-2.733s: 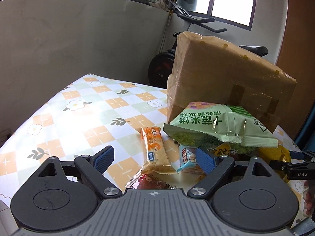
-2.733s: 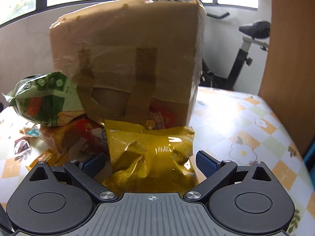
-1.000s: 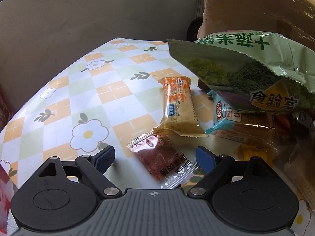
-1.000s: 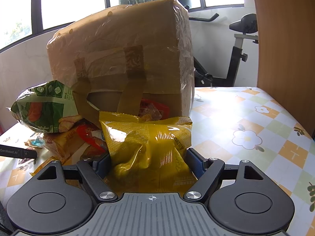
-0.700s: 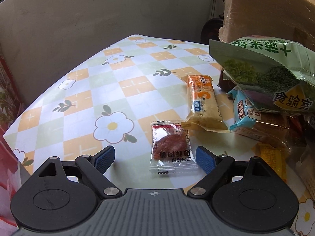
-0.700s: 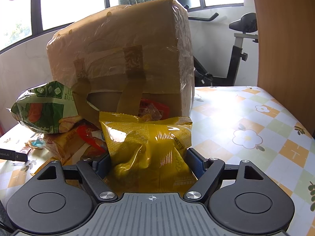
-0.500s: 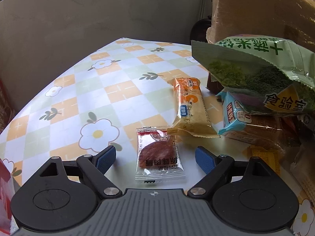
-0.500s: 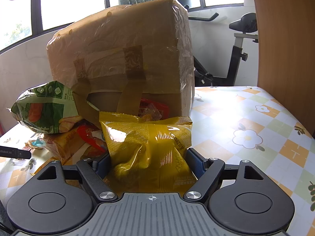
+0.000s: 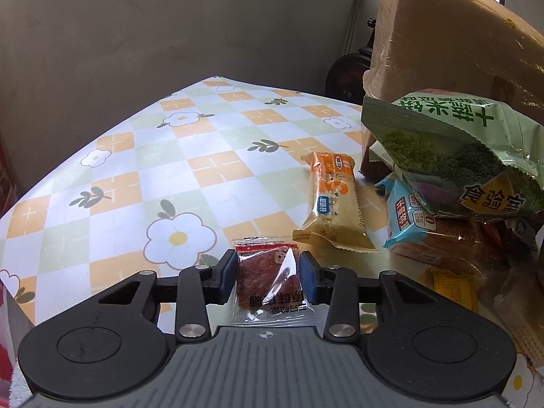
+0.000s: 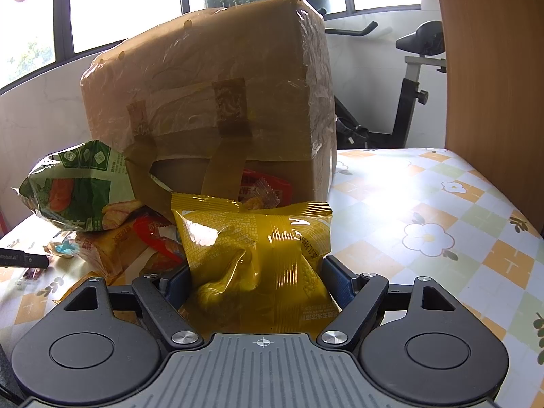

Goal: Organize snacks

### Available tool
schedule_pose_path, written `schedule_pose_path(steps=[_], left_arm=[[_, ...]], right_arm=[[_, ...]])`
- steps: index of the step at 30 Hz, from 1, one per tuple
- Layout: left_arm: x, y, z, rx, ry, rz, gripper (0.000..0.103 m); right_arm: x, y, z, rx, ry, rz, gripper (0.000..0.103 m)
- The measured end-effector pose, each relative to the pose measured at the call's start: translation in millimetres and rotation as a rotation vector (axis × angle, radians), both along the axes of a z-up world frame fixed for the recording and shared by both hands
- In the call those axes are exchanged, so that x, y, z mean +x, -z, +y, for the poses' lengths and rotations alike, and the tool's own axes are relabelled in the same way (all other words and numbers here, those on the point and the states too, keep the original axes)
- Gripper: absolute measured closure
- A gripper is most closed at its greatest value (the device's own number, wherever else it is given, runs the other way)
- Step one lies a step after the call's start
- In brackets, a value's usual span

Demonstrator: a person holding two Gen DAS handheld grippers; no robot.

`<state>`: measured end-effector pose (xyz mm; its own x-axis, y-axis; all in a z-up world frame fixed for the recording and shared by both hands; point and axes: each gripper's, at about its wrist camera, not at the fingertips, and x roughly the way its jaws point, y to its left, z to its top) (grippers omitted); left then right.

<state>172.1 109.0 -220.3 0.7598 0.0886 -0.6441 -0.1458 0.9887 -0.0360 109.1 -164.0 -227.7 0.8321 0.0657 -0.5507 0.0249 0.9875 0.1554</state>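
A small clear packet of red dried meat [image 9: 268, 282] lies on the flowered tablecloth [image 9: 136, 170]. My left gripper [image 9: 268, 268] is closing on it; the blue pads touch both its side edges and the wrapper buckles. My right gripper [image 10: 258, 278] is shut on a puffy yellow snack bag [image 10: 255, 238] that stands up between its fingers. Behind it a taped cardboard box [image 10: 210, 102] lies on its side, with red wrappers showing in its opening. A green snack bag [image 9: 459, 156] rests on a pile beside the box.
An orange cereal bar [image 9: 335, 200] and a blue-wrapped packet [image 9: 408, 217] lie just past the left gripper. The table's left edge curves close by. A wooden panel [image 10: 493, 68] rises at the right, with an exercise bike [image 10: 408, 102] behind the table.
The left gripper's jaws have come together from wide apart onto the red meat packet, which now stands straight between them. The right gripper and its yellow bag have kept still.
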Motion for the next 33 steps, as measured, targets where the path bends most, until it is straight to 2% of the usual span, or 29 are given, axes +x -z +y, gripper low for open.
schedule_pose_path(steps=[20, 33], left_arm=[[-15, -20, -8, 0.051, -0.017, -0.119, 0.061], [-16, -33, -5, 0.046, -0.023, -0.181, 0.061]], right_arm=[[0, 0, 0, 0.000, 0.000, 0.000, 0.026], [-1, -2, -1, -0.006, 0.000, -0.001, 0.028]])
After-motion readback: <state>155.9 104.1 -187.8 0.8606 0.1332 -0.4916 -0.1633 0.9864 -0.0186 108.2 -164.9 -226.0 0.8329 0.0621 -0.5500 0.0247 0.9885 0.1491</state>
